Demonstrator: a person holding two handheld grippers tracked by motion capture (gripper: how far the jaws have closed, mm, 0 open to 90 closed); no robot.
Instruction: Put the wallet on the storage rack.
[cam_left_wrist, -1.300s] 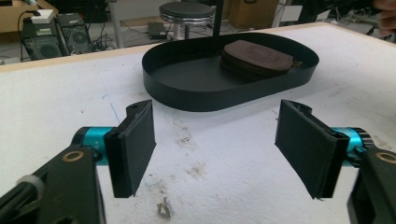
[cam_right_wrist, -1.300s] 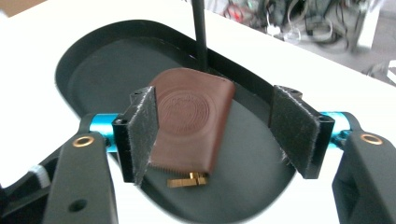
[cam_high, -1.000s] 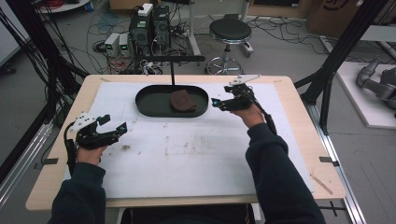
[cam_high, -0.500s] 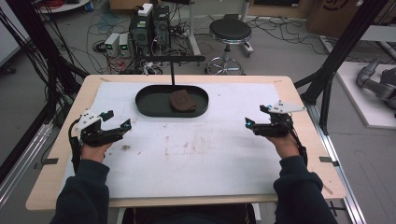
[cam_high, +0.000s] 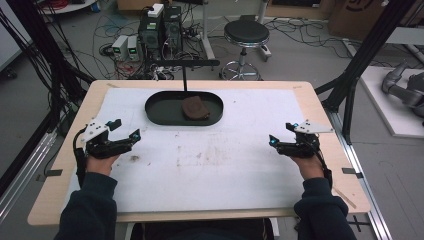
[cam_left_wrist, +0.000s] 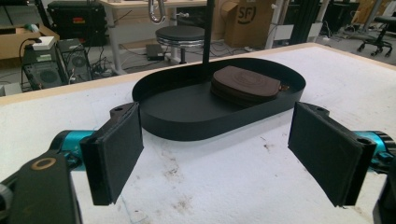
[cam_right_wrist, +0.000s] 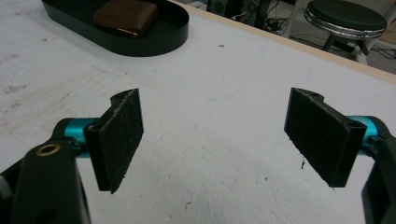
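Brown leather, worn and rounded, is what the small pouch (cam_high: 195, 108) is made of; it is seen lying flat inside the black oval metal tray (cam_high: 159, 112), toward the tray's right half, at the far middle of the counter (cam_high: 320, 110). A white, stained foam sheet (cam_high: 215, 165) is spread over the light wooden counter, and the tray rests on it. A thin black upright post (cam_high: 184, 77) with a crossbar is seen at the tray's far edge. The left gripper (cam_high: 127, 131) is held above the sheet at the near left, well apart from the tray, and its fingers (cam_left_wrist: 116, 151) are spread wide with nothing between them; in the left gripper view, the tray and the pouch are framed between the two pads, farther off. The right gripper (cam_high: 281, 134) is held over the near right of the sheet, also well apart from the tray, and its fingers (cam_right_wrist: 119, 137) are likewise spread with only bare sheet seen between them. In the right gripper view the tray and pouch are seen at the upper left. A round black stool (cam_high: 246, 32) stands on the floor beyond the counter.
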